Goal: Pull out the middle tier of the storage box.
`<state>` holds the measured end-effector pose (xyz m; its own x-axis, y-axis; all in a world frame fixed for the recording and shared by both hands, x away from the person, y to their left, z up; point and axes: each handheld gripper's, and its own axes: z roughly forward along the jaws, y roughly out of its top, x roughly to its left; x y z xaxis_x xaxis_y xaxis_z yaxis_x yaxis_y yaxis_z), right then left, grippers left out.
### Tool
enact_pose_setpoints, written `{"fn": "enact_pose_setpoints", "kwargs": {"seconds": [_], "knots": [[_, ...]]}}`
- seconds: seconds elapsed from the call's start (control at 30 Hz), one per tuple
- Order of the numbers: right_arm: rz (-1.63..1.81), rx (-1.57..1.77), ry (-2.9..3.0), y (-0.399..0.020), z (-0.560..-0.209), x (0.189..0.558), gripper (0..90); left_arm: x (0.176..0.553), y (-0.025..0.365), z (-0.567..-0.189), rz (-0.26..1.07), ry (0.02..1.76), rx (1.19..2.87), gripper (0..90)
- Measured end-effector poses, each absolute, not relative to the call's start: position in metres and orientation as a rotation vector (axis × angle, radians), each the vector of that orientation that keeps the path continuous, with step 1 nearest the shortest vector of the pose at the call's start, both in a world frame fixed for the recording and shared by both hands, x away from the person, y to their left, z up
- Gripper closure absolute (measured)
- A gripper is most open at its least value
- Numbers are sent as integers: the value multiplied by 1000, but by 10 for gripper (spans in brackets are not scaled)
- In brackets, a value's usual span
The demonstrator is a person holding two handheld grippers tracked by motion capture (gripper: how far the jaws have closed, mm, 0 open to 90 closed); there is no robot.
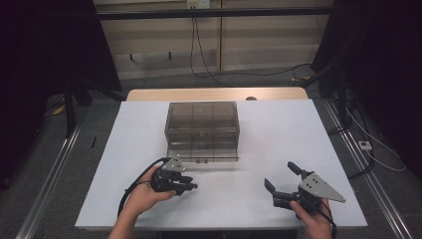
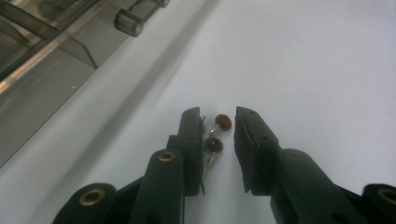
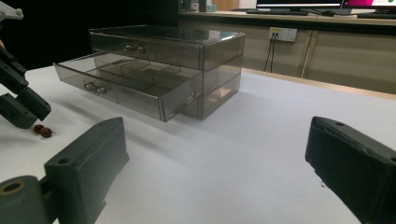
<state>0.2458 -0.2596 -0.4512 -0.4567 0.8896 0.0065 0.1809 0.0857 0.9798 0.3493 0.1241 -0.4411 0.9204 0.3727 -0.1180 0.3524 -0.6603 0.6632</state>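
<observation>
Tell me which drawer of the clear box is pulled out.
The middle drawer of the smoky clear drawer box: it juts out toward the table's near edge, showing its dividers. The top drawer above it sits flush, shut.

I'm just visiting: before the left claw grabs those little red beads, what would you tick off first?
1. Red beads lie between the left gripper jaws: ok.
2. Pads pressing on the beads: not ok, a gap shows on the right side.
3. Middle drawer of the clear drawer box pulled out: ok.
4. Right gripper open and apart from the beads: ok.
5. White table bare between beads and drawer: ok.
6. What joins the two beads: cannot tell.
</observation>
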Motion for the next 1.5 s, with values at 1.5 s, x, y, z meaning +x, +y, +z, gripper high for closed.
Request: {"fn": "enact_pose_setpoints", "kwargs": {"seconds": [1.5], "knots": [[1419,1070,1716,-262,-451,247,47,355,130,-443,-9,605,2336,802]]}}
